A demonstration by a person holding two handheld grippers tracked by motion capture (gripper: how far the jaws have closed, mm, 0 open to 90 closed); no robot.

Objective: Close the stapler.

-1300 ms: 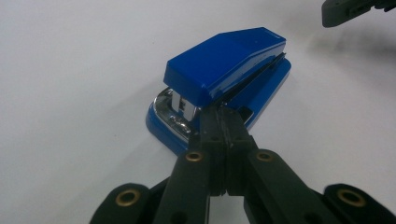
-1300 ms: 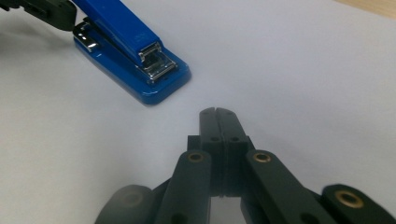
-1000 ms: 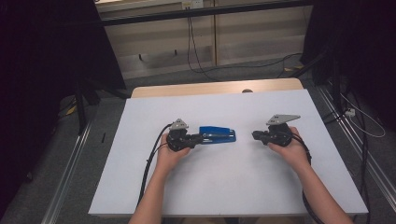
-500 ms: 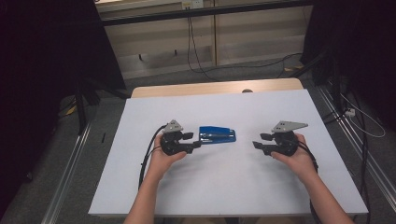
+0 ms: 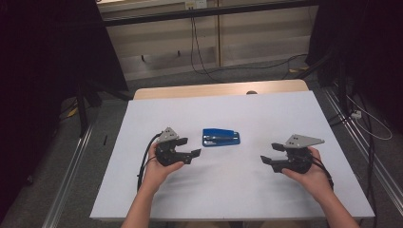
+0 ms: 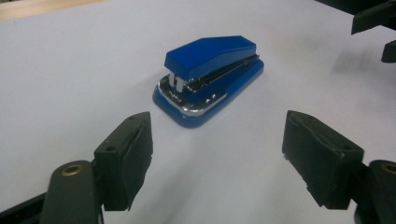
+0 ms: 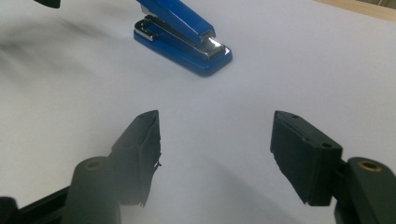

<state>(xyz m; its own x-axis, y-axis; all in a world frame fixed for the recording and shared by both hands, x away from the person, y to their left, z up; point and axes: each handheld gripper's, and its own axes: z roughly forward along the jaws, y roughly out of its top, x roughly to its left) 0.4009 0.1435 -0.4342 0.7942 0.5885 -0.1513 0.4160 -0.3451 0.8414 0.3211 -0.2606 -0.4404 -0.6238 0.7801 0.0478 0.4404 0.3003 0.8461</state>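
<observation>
A blue stapler (image 5: 221, 137) with a chrome front lies flat on the white table (image 5: 228, 194), between both hands. My left gripper (image 5: 190, 148) hovers just to its left and points right at it; in the left gripper view the stapler (image 6: 210, 77) lies a little beyond the jaws. My left gripper (image 6: 217, 158) has just been opening, with nothing between its jaws. My right gripper (image 5: 270, 153) sits farther off on the right and points left. Its jaws have also just been opening, and my right gripper (image 7: 217, 154) is empty, the stapler (image 7: 182, 35) well ahead.
A wooden strip (image 5: 218, 89) runs along the table's far edge. Metal rails (image 5: 71, 185) flank the table, and cables (image 5: 209, 66) lie on the floor behind it. A black cable (image 5: 145, 156) trails from the left gripper.
The left gripper has backed away leftward from the stapler and the right gripper has moved to the right. Both pairs of jaws have opened. The stapler lies where it was.
</observation>
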